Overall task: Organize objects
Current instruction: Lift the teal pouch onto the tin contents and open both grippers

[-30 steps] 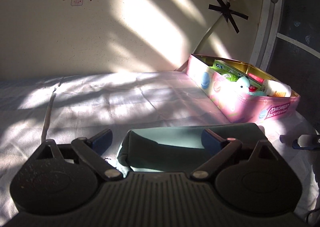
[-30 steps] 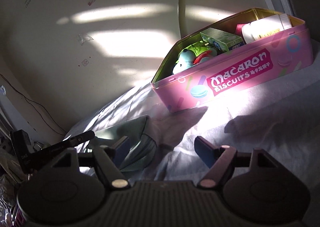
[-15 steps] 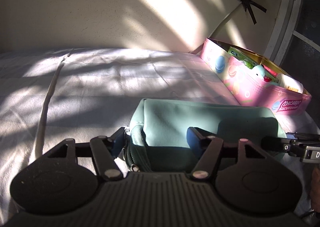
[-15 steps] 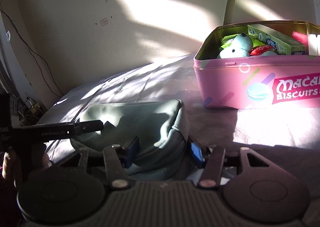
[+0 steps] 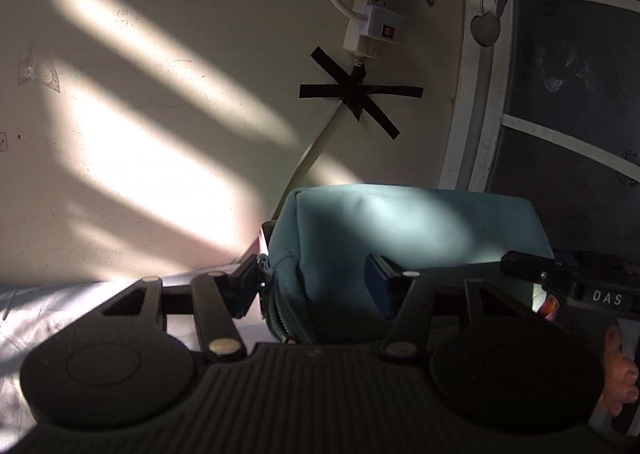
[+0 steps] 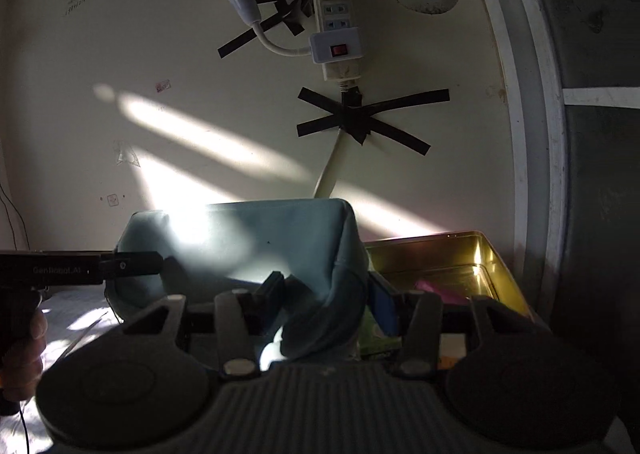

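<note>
**Teal pouch gripped at both ends**

Left gripper (image 5: 316, 280): jaws just closed in and partly open, clamped on the zipper end of the teal pouch (image 5: 404, 222). Right gripper (image 6: 326, 296): jaws likewise just narrowed, pinching the other end, fabric bunched between the pads. Pouch raised off the white sheet (image 5: 48, 306), in front of the wall, just beside and partly over the open gold-lined tin (image 6: 480, 254). Taped power strip (image 6: 336, 30) on the wall above.
</note>
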A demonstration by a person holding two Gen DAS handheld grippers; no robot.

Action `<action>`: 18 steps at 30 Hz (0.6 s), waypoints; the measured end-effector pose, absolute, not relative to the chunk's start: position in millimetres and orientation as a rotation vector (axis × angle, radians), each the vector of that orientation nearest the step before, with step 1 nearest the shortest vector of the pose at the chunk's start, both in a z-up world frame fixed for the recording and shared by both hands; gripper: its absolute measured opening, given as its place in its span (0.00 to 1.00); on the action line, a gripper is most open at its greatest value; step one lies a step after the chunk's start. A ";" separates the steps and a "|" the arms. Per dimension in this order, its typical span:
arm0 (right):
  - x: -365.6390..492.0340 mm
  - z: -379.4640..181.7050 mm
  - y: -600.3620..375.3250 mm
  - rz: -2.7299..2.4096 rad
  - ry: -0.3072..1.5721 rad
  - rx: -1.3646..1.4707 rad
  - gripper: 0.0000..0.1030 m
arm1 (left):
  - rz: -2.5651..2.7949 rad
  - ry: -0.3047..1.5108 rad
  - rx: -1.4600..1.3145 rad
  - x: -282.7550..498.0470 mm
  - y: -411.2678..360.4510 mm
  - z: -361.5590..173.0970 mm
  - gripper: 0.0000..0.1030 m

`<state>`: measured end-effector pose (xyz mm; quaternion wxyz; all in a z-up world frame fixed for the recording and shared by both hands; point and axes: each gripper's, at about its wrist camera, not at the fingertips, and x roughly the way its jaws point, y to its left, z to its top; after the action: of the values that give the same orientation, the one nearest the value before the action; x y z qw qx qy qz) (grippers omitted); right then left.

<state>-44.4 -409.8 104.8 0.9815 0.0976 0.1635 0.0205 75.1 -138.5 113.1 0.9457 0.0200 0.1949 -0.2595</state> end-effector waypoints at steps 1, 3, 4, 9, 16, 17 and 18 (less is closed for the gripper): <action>-34.2 102.2 -420.8 0.015 0.340 0.193 0.44 | -0.529 0.405 0.052 85.0 -151.6 109.0 0.57; -6.5 89.6 -443.3 -0.037 0.380 0.189 0.45 | -0.506 0.429 0.087 109.5 -183.4 96.5 0.57; 7.4 83.4 -451.0 -0.061 0.406 0.184 0.45 | -0.494 0.441 0.098 118.5 -193.3 91.1 0.56; 59.3 62.2 -458.1 -0.206 0.518 0.071 0.62 | -0.391 0.498 0.199 149.0 -236.3 65.4 0.57; 6.9 64.7 -453.3 -0.152 0.362 0.248 0.65 | -0.338 0.446 0.244 107.5 -225.8 76.0 0.68; -1.8 64.0 -449.3 -0.148 0.351 0.263 0.65 | -0.333 0.449 0.242 100.8 -223.0 77.9 0.68; -11.6 62.8 -443.8 -0.144 0.337 0.271 0.65 | -0.333 0.451 0.238 93.6 -220.8 80.2 0.69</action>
<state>-11.6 -443.8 62.8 0.9742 0.1341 0.1670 -0.0716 93.6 -220.8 80.2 0.9540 0.1171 0.2219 -0.1641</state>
